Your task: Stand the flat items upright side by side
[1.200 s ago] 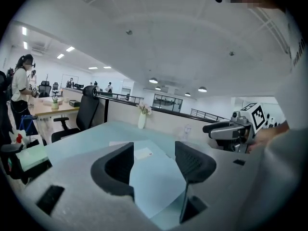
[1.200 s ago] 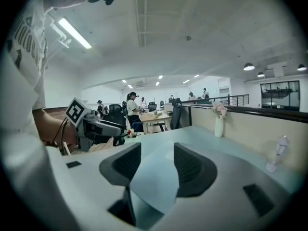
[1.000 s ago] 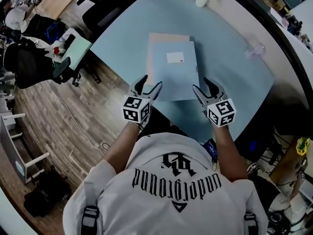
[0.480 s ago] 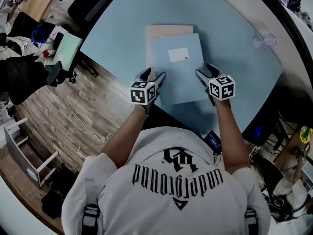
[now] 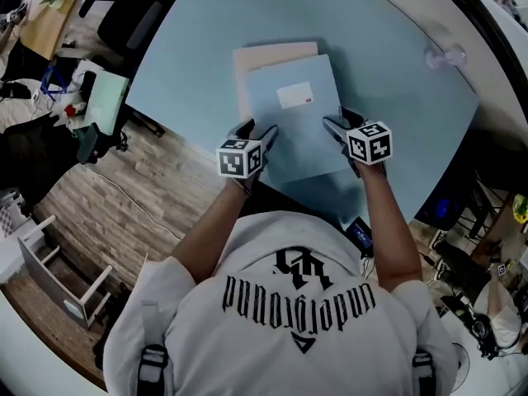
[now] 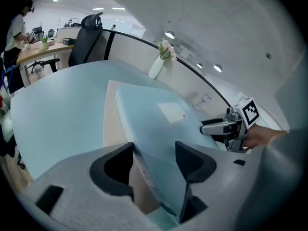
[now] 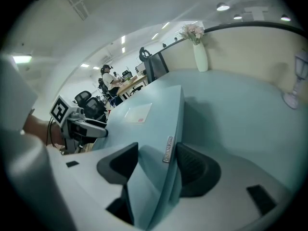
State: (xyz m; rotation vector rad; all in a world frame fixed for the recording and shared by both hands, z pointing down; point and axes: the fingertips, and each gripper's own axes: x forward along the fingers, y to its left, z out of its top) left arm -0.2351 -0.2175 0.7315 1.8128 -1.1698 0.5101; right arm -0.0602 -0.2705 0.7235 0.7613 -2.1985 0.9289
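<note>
Left gripper point(image 5: 254, 129) and right gripper point(image 5: 340, 120) straddle the folder point(image 5: 289, 134) at its near side edges, jaws apart; left's just narrowed, right's widened.

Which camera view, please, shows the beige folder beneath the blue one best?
The head view: seen from above, the beige folder sticks out beyond the blue folder at its far and left edges. The left gripper view shows only a strip of it beside the blue cover; in the right gripper view the blue folder hides it.
</note>
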